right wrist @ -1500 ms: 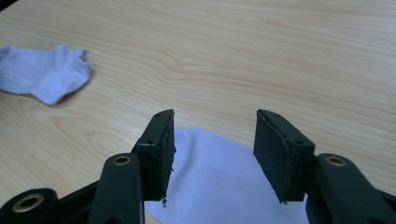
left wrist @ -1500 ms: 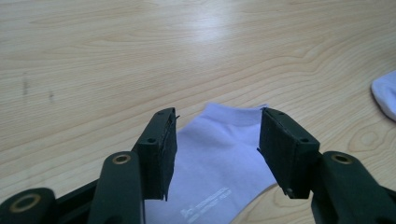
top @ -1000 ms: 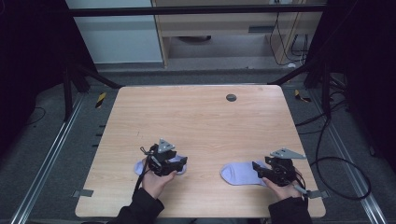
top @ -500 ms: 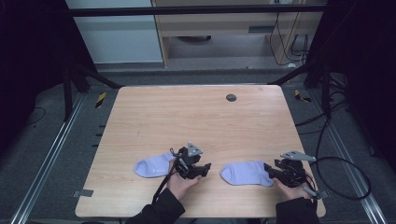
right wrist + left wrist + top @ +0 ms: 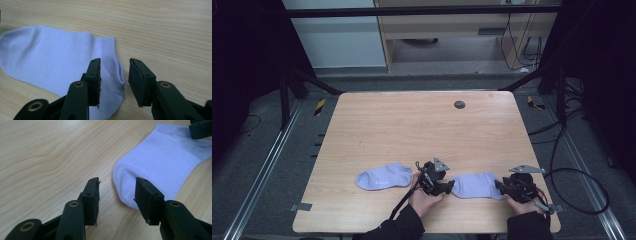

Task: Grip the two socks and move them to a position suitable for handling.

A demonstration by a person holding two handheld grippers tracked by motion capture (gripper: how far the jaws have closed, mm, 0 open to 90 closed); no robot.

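You've got the right sock [image 5: 476, 185] flat on the bench [image 5: 412, 125], one gripper at each end so you can lift it evenly. Left gripper [image 5: 116, 192] straddles the toe, right gripper [image 5: 114, 75] the cuff. Both jaws have just been closing, half open, not pinching yet. Other sock [image 5: 384, 176] lies to the left.

On the table [image 5: 387, 125], near its front edge, two socks lie side by side and apart: the left sock [image 5: 383, 176] just left of the left gripper [image 5: 451, 186], the right sock [image 5: 475, 185] between both grippers (the right gripper [image 5: 499, 185] at its cuff end).
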